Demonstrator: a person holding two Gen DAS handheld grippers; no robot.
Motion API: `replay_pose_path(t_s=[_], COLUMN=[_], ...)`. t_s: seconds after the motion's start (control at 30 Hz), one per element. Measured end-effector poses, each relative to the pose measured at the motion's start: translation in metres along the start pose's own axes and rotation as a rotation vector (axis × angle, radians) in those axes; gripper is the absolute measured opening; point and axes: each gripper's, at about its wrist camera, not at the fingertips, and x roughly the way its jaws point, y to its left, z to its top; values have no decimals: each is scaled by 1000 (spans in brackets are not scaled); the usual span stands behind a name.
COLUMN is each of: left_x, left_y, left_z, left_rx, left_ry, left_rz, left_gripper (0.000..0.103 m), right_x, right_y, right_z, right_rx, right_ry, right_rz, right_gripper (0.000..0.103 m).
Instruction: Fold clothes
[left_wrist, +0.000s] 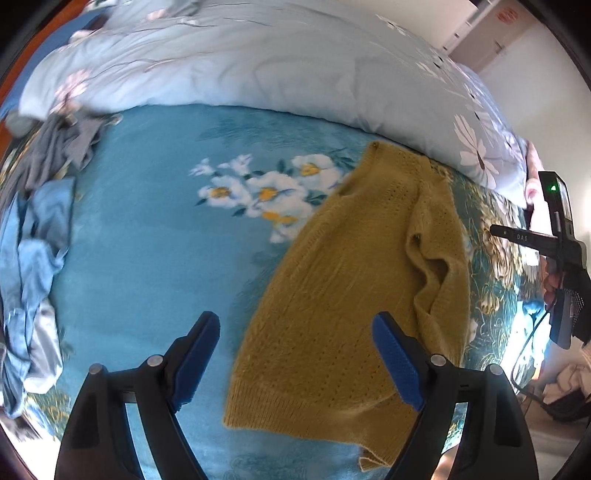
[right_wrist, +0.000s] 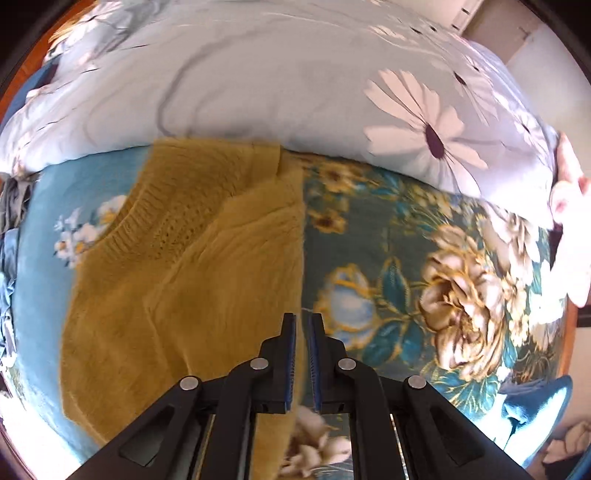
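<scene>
While a mustard-yellow knitted sweater (left_wrist: 343, 295) lies flat on the teal floral bedspread (left_wrist: 147, 258), near the pale flowered duvet (left_wrist: 240, 62), the left gripper (left_wrist: 295, 365) hangs spread wide above its hem; the right gripper (right_wrist: 303, 354), jaws pressed together and empty, hovers at its right edge.

The mustard sweater (right_wrist: 177, 295) is blurred in the right wrist view, and the black gripper arms hide its lower edge. In the left wrist view its hem corner goes behind the right finger (left_wrist: 397, 363). The heap of blue and grey clothes (left_wrist: 33, 258) is cut by the left edge and smeared. The quilt (left_wrist: 240, 62) hides the far bed.
</scene>
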Motion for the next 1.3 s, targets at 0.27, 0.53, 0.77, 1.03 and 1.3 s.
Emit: replay_pose_path(t_s=[0.27,0.53,0.77,1.03,1.3], left_x=[47,85,112,162,212], left_y=[-48,-66,-76,-108,-138], left_z=[56,106,143,189,207], left_rx=[153,230,294,390,509], left_ry=[48,75,85,119,180], left_rz=[-8,-4,-10,-38,-47], left_gripper=[86,86,86,86,86], right_x=[3,48,81,80,59], right_y=[12,79,96,54,-69], right_z=[-13,3,7,-8,-57], right_rx=[50,91,179,289,480], right_ry=[-48,8,84,90,43], right_rz=[114,249,264,288,55], right_gripper=[22,49,49,12,12])
